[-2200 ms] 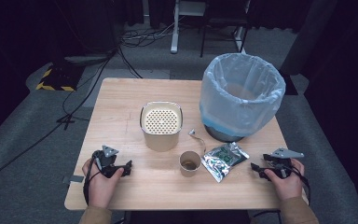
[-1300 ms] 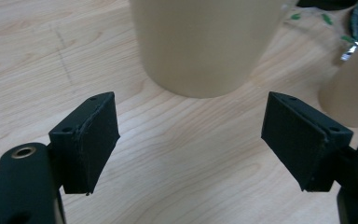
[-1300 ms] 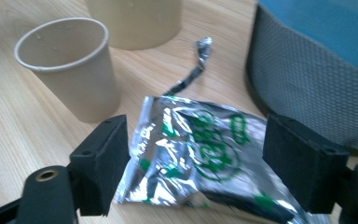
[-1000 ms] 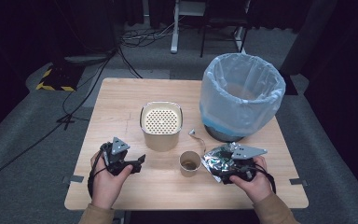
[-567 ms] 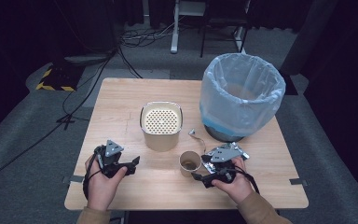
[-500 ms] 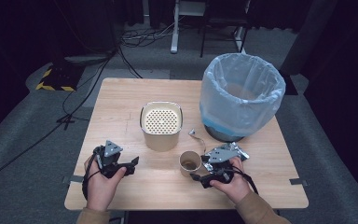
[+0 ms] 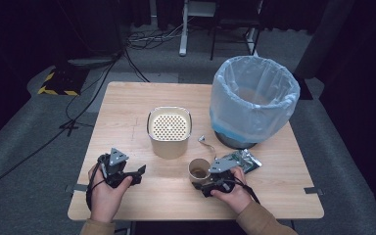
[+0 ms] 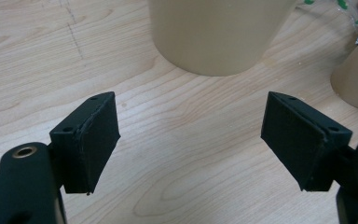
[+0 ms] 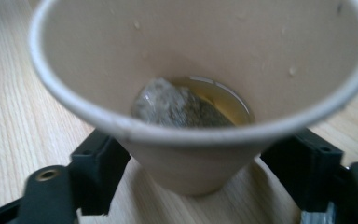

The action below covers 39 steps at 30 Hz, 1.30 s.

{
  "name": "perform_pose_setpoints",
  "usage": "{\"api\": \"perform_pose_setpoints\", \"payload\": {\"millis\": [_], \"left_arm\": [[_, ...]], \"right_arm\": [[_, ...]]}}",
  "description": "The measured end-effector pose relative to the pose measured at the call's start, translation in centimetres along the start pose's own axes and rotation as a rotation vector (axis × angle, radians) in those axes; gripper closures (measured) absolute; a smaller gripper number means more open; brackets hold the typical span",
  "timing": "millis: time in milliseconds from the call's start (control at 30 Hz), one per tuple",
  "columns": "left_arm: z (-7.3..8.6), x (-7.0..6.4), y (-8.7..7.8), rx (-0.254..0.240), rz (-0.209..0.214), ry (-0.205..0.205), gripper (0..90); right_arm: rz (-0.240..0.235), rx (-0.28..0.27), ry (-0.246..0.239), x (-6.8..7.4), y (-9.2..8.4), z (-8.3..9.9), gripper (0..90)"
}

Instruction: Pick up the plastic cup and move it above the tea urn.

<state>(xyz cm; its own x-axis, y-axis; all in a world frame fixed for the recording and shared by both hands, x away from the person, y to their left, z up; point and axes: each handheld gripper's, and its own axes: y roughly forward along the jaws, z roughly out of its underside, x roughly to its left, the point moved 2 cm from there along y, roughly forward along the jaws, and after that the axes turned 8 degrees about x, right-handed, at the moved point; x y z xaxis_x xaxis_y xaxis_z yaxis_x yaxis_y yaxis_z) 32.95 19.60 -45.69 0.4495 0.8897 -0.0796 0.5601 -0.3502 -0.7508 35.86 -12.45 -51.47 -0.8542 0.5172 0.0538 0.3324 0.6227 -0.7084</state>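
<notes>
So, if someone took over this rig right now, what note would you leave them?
Right tongs: jaws either side of the paper cup, just closing in, no firm grip visible yet. The cup stands upright on the table, with a wet tea bag and a little brown liquid inside.
Left tongs: open, empty, low over the table before the beige canister.
The lined bin stands behind the cup; a foil wrapper lies beside the right hand.
Done: the reach to the cup. Left: grip and lift it without spilling.
</notes>
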Motion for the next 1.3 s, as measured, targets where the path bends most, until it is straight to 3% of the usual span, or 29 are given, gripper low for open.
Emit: {"api": "perform_pose_setpoints", "payload": {"millis": [300,500,933,1300], "left_arm": [[-0.1,0.1,-0.1,-0.002,0.001,0.006,19.8],[-0.3,0.0,0.1,-0.003,0.009,-0.002,20.0],[-0.7,0.3,0.5,-0.004,0.015,-0.002,20.4],[-0.6,0.6,0.5,0.0,0.011,-0.008,20.4]], "right_arm": [[0.015,-0.009,-0.021,0.1,-0.1,-0.3,32.7],[0.026,-0.034,-0.049,-0.3,-1.4,-1.4,33.6],[0.049,-0.09,-0.005,-2.1,-4.6,-4.9,34.1],[0.063,-0.089,0.02,-3.3,-6.4,-8.2,34.4]]}}
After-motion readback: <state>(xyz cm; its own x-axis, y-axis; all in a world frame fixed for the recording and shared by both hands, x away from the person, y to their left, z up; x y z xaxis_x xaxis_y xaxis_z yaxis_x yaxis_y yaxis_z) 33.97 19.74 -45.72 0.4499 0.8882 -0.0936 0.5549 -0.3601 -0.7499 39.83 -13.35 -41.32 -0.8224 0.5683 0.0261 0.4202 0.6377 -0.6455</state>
